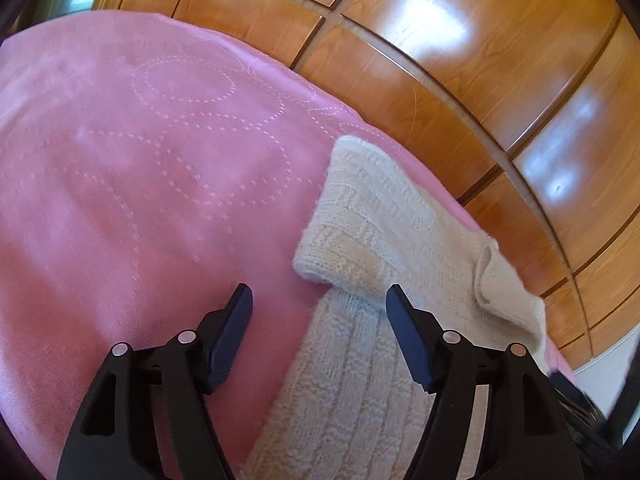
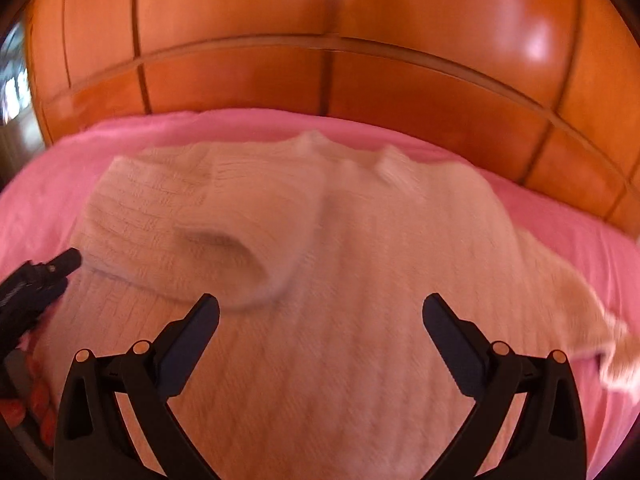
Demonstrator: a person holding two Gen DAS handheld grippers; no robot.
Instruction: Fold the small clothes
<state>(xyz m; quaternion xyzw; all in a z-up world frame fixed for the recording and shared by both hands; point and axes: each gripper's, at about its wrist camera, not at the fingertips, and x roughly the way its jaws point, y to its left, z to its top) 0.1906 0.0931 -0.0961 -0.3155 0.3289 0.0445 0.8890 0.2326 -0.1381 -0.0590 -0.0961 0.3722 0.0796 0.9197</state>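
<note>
Left gripper (image 1: 318,300) first: its black fingers (image 1: 234,330) stand well apart with nothing between the pads, hovering just above the left edge of the cream cable-knit sweater (image 1: 384,216). Over to the right gripper (image 2: 320,312): fingers (image 2: 188,344) spread wide too, gripping nothing, poised above the sweater's body. The right-wrist view is blurred, so fine detail there is lost.

The sweater lies flat on the pink bedspread with dotted circle stitching (image 1: 120,160), close to the bed's far edge, right up against the glossy wooden panelled wardrobe (image 1: 440,40). One sleeve (image 2: 168,236) is already laid across the chest, cuff pointing inward; the other sleeve (image 2: 580,312) trails out toward the bed's right side, unfolded.

So the call, as I read it: that loose sleeve is next. To do it well, pinch near the cuff through both knit layers, lift only enough to clear the body, carry it across so it lands level with the first sleeve, and let the other fingers pin the shoulder so the fluffy knit doesn't drag or bunch. Watch that far edge; a tug could slide the garment off the bed.

Brands, labels, writing: none readable anywhere, and no tag shows at the collar.
</note>
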